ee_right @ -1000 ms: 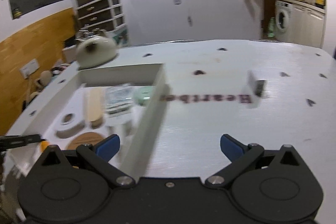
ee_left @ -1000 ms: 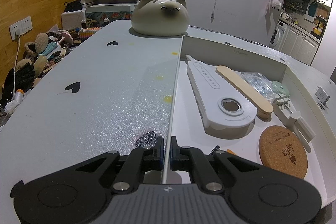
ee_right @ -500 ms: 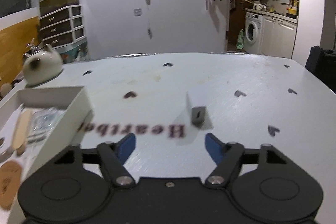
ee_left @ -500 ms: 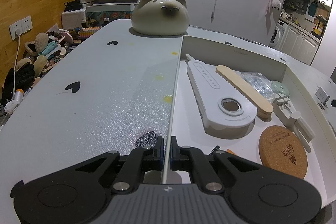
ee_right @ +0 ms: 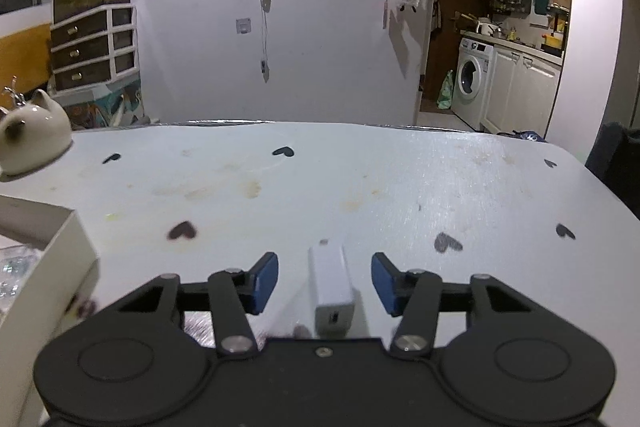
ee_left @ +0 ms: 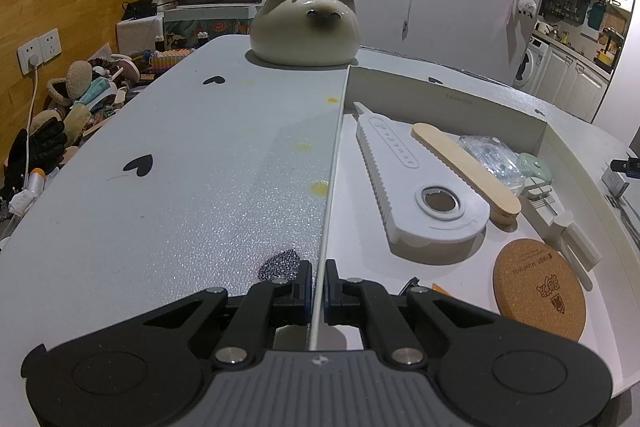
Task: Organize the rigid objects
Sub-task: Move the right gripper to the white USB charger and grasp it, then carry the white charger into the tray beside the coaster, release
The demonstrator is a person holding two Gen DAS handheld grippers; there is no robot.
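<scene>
White charger block [ee_right: 331,285] on table [ee_right: 360,187], box [ee_right: 60,239] at 9 o'clock | between right gripper [ee_right: 325,281] pads, jaws wide, untouched | left gripper [ee_left: 316,287] pinches box wall [ee_left: 332,163]

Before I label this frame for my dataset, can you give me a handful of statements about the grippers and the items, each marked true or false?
1. The left gripper is clamped on the thin side wall of the white cardboard box. True.
2. The right gripper is shut on the small white rectangular block. False: its jaws are open, with the block lying between them on the table.
3. The round cork coaster lies inside the box. True.
4. The cream ceramic cat-shaped pot sits in the box. False: it stands on the pale tabletop with black hearts, beyond the box.
</scene>
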